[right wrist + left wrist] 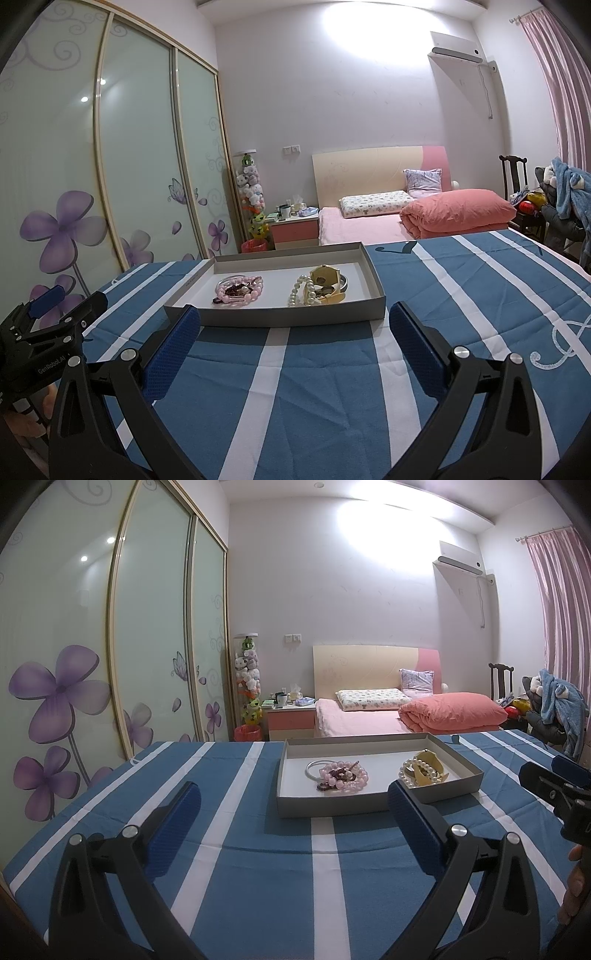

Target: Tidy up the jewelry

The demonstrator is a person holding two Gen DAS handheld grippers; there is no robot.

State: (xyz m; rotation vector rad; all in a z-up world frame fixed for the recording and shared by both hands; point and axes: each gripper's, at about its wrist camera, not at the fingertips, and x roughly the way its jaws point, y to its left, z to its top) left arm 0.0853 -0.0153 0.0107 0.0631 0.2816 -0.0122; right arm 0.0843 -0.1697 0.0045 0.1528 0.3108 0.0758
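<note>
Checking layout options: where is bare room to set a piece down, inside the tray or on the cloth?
Free: tray floor between pink bead bracelets and pearl strand, its far strip, and striped cloth before both open grippers. Crowded: the two jewelry heaps.

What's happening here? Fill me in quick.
A person holds a gripper in each hand over a table with a blue striped cloth. Both the left gripper and the right gripper are open and empty. Ahead sits a shallow grey tray holding two heaps: pink bead bracelets and a pearl bracelet with a yellow watch. Nothing is being touched.
</note>
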